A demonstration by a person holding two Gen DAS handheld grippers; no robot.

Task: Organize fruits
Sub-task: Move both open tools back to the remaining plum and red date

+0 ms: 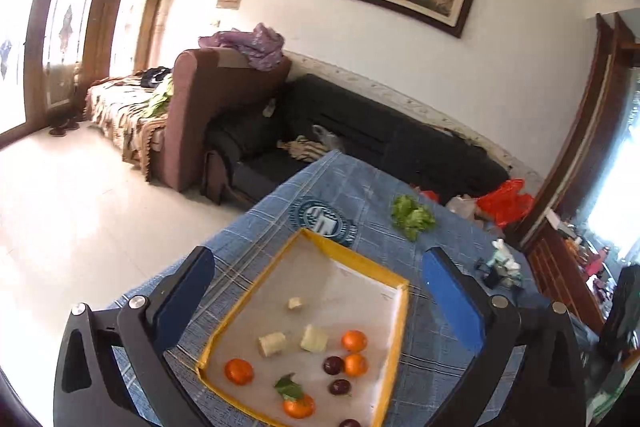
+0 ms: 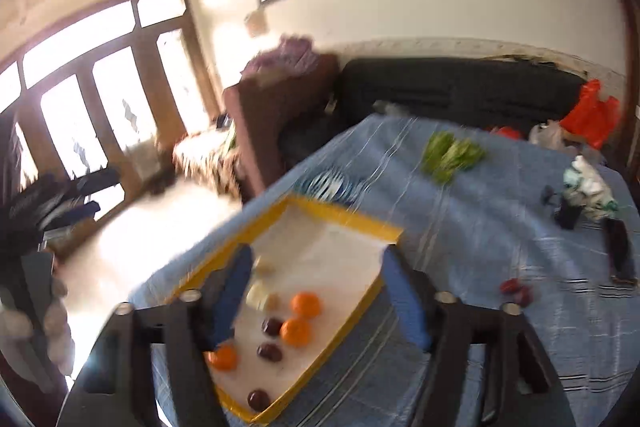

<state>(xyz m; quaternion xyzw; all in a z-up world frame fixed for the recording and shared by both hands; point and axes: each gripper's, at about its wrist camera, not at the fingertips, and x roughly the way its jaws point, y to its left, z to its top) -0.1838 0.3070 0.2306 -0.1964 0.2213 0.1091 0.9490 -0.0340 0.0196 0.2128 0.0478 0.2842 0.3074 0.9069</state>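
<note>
**Both grippers wide above the fruit tray**

The left gripper [image 1: 320, 303] hung over the yellow-rimmed tray [image 1: 248, 291] with its fingers [image 1: 452, 291] spread wide and nothing between them. The right gripper [image 2: 320, 291] stood over the same tray [image 2: 360, 219], its fingers [image 2: 404, 295] also parted and empty; that view was smeared by motion.

The tray lay on the blue checked cloth [image 1: 424, 355] covering the worktop, close to the near-left corner. Inside it, towards its near end, sat the fruit: an orange [image 1: 239, 371] by the left rim, a leafy orange [image 1: 298, 405] nearer the front, and two more oranges [image 1: 354, 341] close together towards the right rim. Dark plums [image 1: 333, 365] lay among them, one just beside the pair of oranges, another [image 1: 340, 387] a little nearer, a third at the bottom edge of the left view. Pale cut pieces [image 1: 272, 343] rested further in, with a smaller one [image 1: 295, 303] beyond them; what they were could not be told.

Outside the tray, two dark red fruits [image 2: 516, 291] sat on the cloth towards the right edge of the worktop. A bunch of green leaves [image 1: 412, 217] lay near the far edge, and a dark cup with crumpled paper [image 2: 580, 195] stood at the far-right corner
</note>
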